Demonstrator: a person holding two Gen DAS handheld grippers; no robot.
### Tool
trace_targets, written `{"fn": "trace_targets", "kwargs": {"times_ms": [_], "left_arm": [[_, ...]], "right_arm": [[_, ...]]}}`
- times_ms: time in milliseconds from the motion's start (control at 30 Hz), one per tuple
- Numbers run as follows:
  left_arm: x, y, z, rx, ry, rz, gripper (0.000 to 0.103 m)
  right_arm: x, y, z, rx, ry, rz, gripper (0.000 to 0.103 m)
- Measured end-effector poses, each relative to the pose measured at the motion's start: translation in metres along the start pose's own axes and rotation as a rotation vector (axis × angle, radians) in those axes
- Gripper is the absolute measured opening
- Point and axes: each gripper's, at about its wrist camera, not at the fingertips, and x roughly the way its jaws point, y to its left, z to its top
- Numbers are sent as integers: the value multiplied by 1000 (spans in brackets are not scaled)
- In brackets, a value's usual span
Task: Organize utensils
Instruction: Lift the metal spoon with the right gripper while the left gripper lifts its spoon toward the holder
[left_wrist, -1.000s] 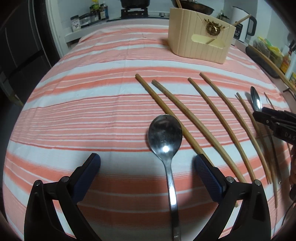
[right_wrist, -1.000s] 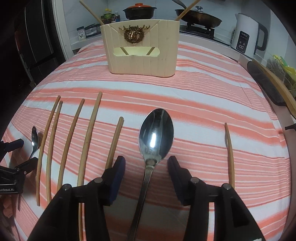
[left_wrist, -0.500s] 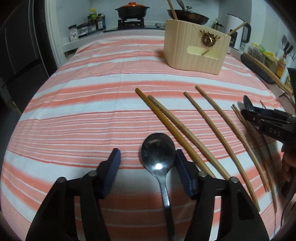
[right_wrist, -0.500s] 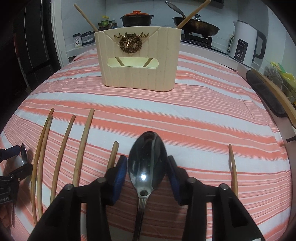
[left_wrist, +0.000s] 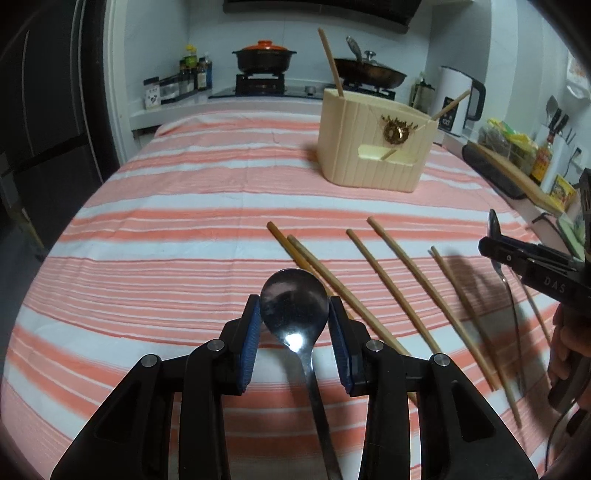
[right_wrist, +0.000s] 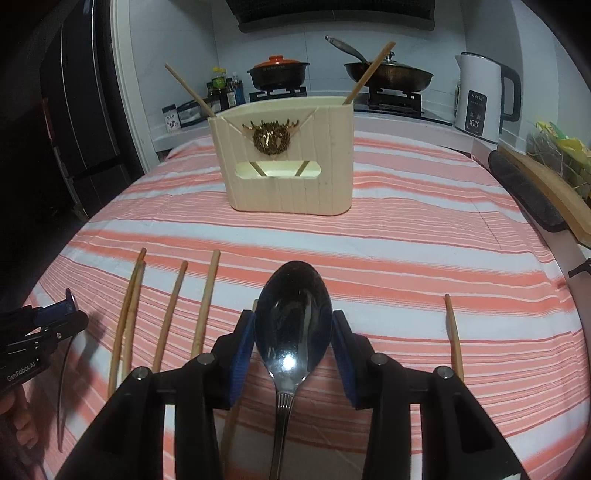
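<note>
- The left gripper (left_wrist: 294, 317) has its blue fingers (left_wrist: 249, 341) pressed on both sides of the bowl of a steel spoon (left_wrist: 293, 306); these jaws have just been closing, with the bowl between them.
- That spoon's long axis runs along the gripper's own line: bowl forward toward the holder, handle back under the gripper body.
- The right gripper (right_wrist: 293, 332) clamps a second spoon (right_wrist: 291, 317) in the same way, bowl ahead and handle trailing toward the camera; its fingers (right_wrist: 240, 350) touch the bowl's edges.
- Both spoons appear raised off the cloth, each casting a blurred shadow.
- On the striped cloth (left_wrist: 166, 258), orange, pink and white, covering the counter, lie loose wooden chopsticks (left_wrist: 391, 284), roughly parallel, tips pointing away from the person.
- One single chopstick (right_wrist: 453, 332) lies apart to the right in the right wrist view.
- Farther on stands a cream utensil holder (right_wrist: 288, 166) with a gold stag emblem; two chopsticks lean out of its top corners.
- Behind the cloth, a stove carries a black pot with an orange lid (right_wrist: 277, 70) and a lidded pan (right_wrist: 388, 75).
- A white electric kettle (right_wrist: 480, 99) stands to the right, small jars and bottles (left_wrist: 177, 79) to the left.
</note>
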Motion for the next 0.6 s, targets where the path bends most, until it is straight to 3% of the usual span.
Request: {"fn": "trace_targets", "kwargs": {"times_ms": [333,600], "left_arm": [[-72,-11,8,7,-140,-56,36],[-112,-24,21,12,-211,-117,36]], "right_arm": [[-87,8,-6,-10,-174,92,42],[-134,12,-7,-16,-267,93,42]]}}
